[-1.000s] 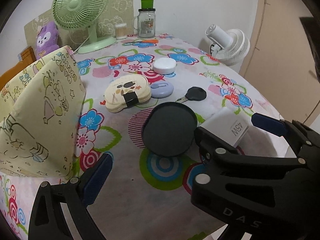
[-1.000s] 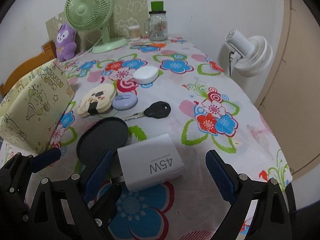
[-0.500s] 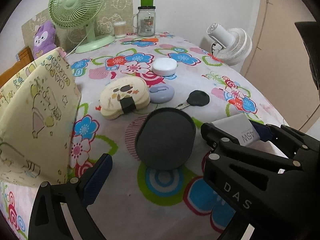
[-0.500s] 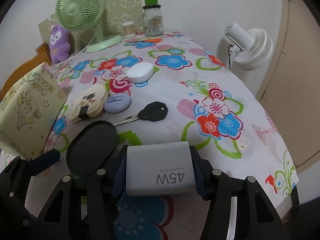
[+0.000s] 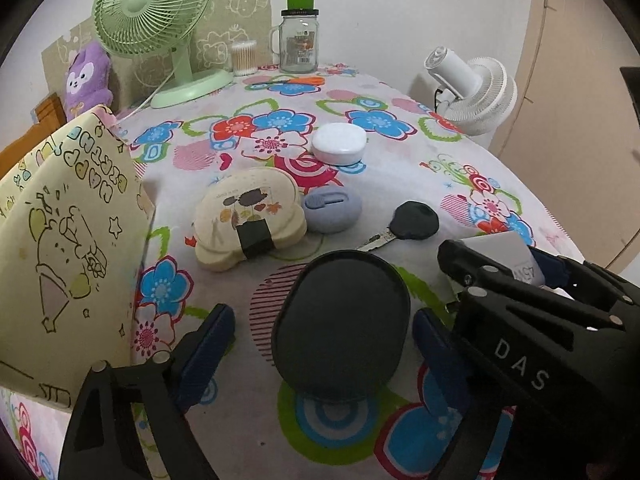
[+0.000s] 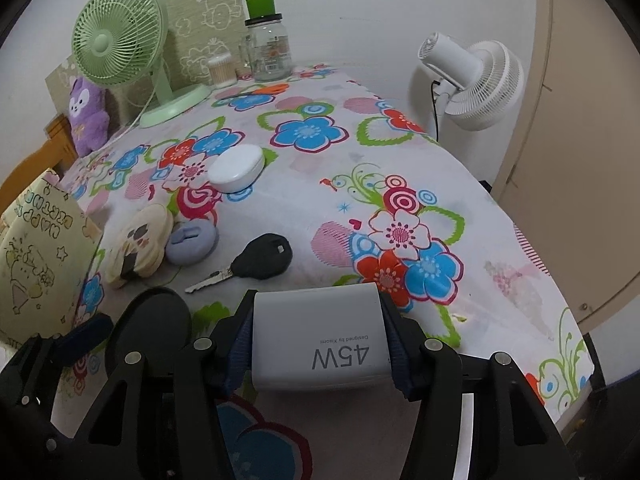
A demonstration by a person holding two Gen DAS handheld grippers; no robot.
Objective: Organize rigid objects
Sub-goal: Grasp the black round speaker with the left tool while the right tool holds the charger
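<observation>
On the flower-print tablecloth (image 5: pixel 400 168), landmark = matte black oval case (image 5: pixel 342 324), smooth, slightly domed.

Right gripper (image 6: pixel 318 340): pads clamped on both side faces of the white glossy rectangular charger block (image 6: pixel 320 344) marked "45W", angled steeply down. Block sits just right of the black case. Whether it's lifted off the cloth, cannot tell.

Left gripper (image 5: pixel 324 344): pitched steeply down, blue ribbed pads straddling the black case, jaws closing. Gap visible on the left pad side, so no contact there; the right pad is close, but contact is unclear.

Behind the black case:
- black-headed metal key (image 5: pixel 404 226), just behind-right
- lavender rounded pebble-shaped case (image 5: pixel 332 212), matte
- cream glossy cloud-shaped plastic case (image 5: pixel 250 218) with a black strap, touching the lavender one
- white smooth oval case (image 5: pixel 339 144), farther back

Left of the black case: yellow printed fabric bag (image 5: pixel 64 240), soft, standing open.

Far back: green plastic desk fan (image 5: pixel 154 8), glass mason jar with green lid (image 5: pixel 299 36).
</observation>
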